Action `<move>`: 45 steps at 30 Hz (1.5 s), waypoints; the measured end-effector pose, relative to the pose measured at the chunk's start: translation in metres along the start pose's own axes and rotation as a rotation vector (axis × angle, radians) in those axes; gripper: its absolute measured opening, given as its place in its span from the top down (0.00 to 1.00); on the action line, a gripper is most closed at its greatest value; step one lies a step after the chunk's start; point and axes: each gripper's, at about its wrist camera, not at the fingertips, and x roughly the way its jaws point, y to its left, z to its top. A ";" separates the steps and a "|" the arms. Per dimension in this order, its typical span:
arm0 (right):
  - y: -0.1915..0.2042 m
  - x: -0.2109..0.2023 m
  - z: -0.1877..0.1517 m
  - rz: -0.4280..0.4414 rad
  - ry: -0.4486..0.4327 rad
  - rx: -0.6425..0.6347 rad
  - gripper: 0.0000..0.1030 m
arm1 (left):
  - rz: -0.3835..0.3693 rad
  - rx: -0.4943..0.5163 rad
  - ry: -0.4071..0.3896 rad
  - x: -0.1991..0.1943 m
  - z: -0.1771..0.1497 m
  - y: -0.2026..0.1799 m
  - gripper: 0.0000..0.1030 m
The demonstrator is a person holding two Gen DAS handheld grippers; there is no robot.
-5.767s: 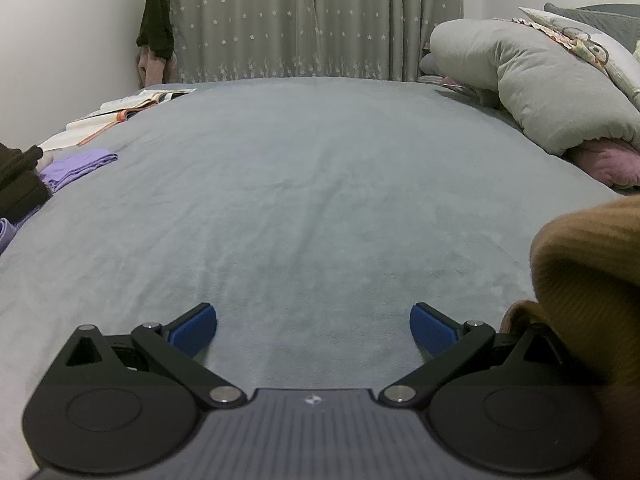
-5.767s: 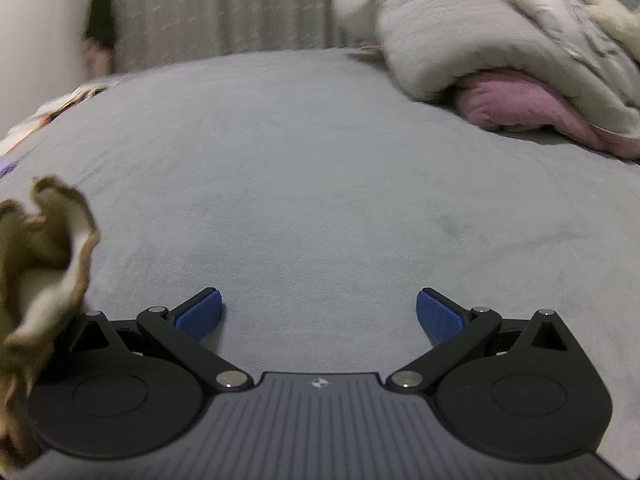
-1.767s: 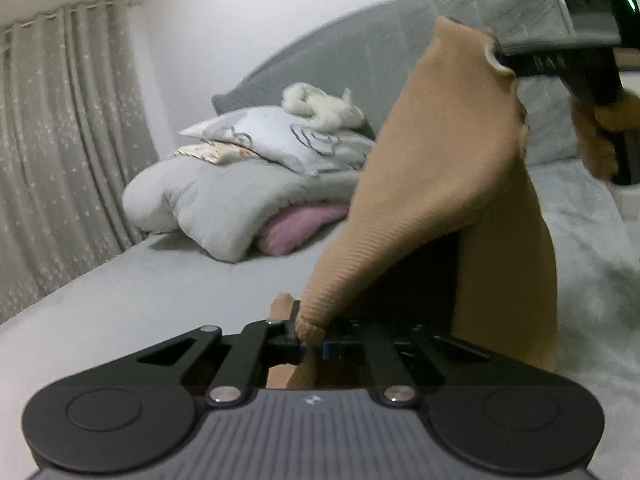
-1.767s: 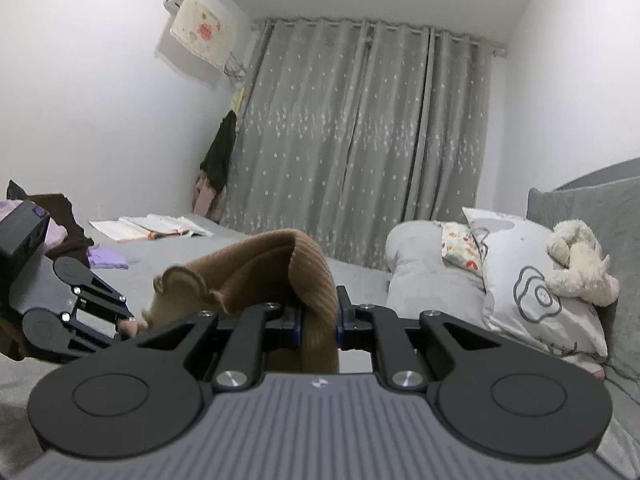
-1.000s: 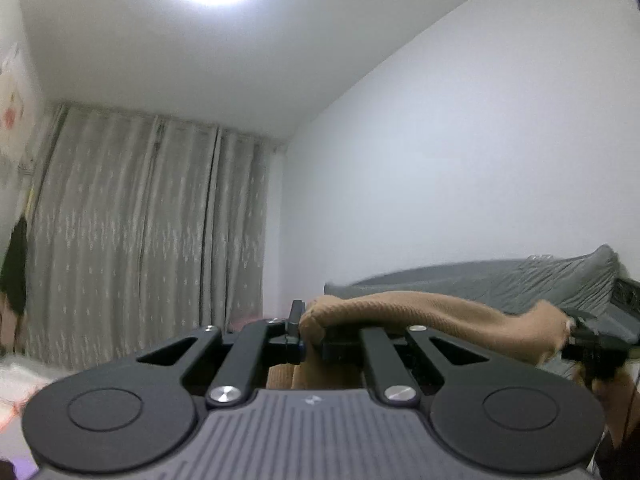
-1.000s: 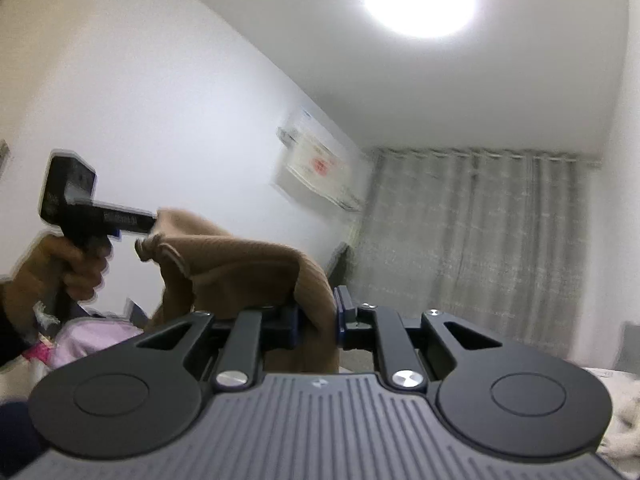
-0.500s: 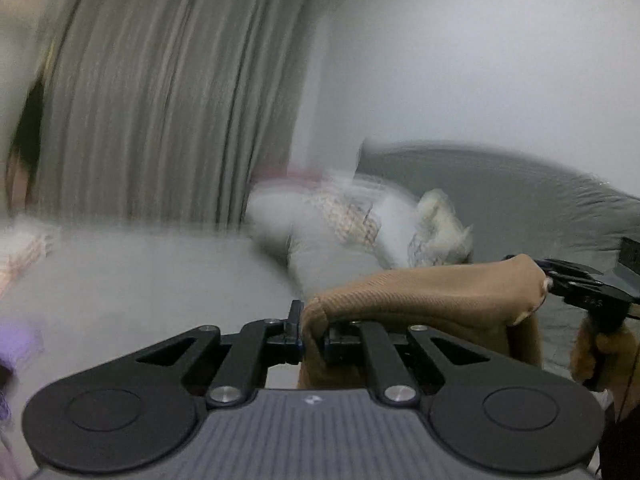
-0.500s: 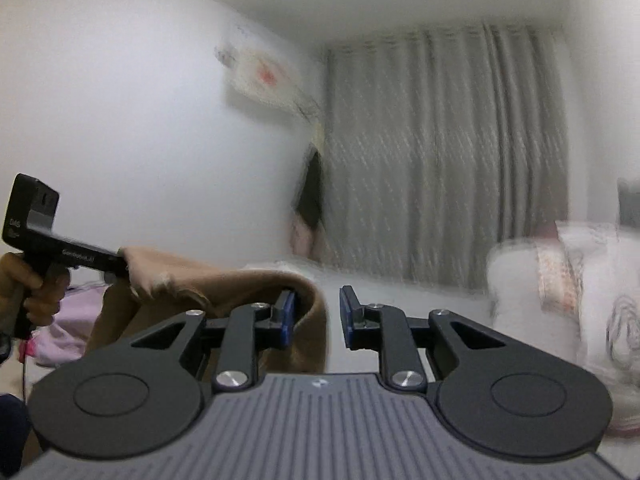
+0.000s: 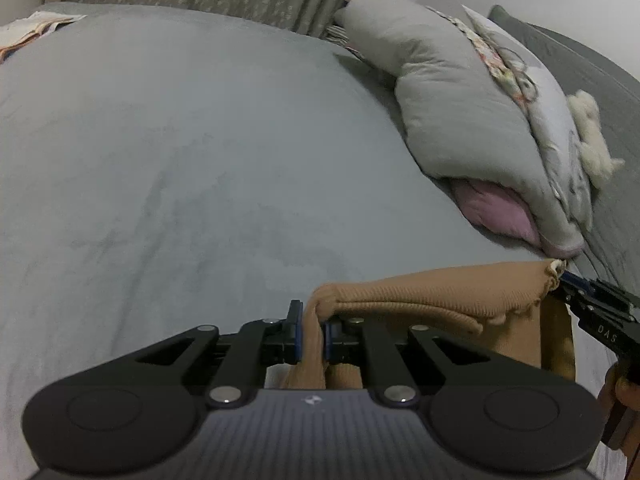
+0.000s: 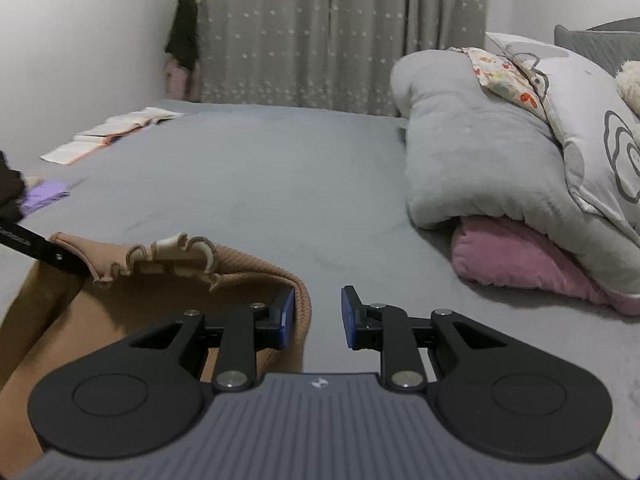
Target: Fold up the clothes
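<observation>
A tan ribbed knit garment (image 9: 432,292) hangs over the grey bed (image 9: 180,140), stretched between my two grippers. My left gripper (image 9: 311,334) is shut on one end of its top edge. In the right wrist view the garment (image 10: 240,276) lies against the left finger pad of my right gripper (image 10: 316,316), whose jaws stand apart with a clear gap. The cloth is not pinched there. The right gripper's tip also shows at the right edge of the left wrist view (image 9: 576,284), at the garment's scalloped corner. The left gripper's tip shows at the left of the right wrist view (image 10: 44,252).
A grey duvet (image 10: 480,152) over a pink pillow (image 10: 528,260) is piled at the right by the headboard. Open books (image 10: 112,132) and purple folded clothes (image 10: 44,194) lie at the bed's far left. Curtains (image 10: 340,32) hang behind.
Both grippers have swung down from high in the air to just above the bed. The right gripper's jaws have opened, releasing its pinch on the garment. The left stays shut on it.
</observation>
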 end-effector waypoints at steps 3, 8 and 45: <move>-0.003 0.036 0.007 -0.018 0.028 -0.020 0.72 | 0.024 -0.035 0.013 0.026 0.025 0.006 0.91; 0.000 0.090 0.001 -0.121 0.164 -0.113 0.36 | 0.072 -0.053 0.093 0.070 0.033 0.026 0.66; 0.089 -0.137 -0.178 0.145 0.305 -0.106 0.93 | -0.004 0.133 0.137 -0.088 -0.186 0.014 0.90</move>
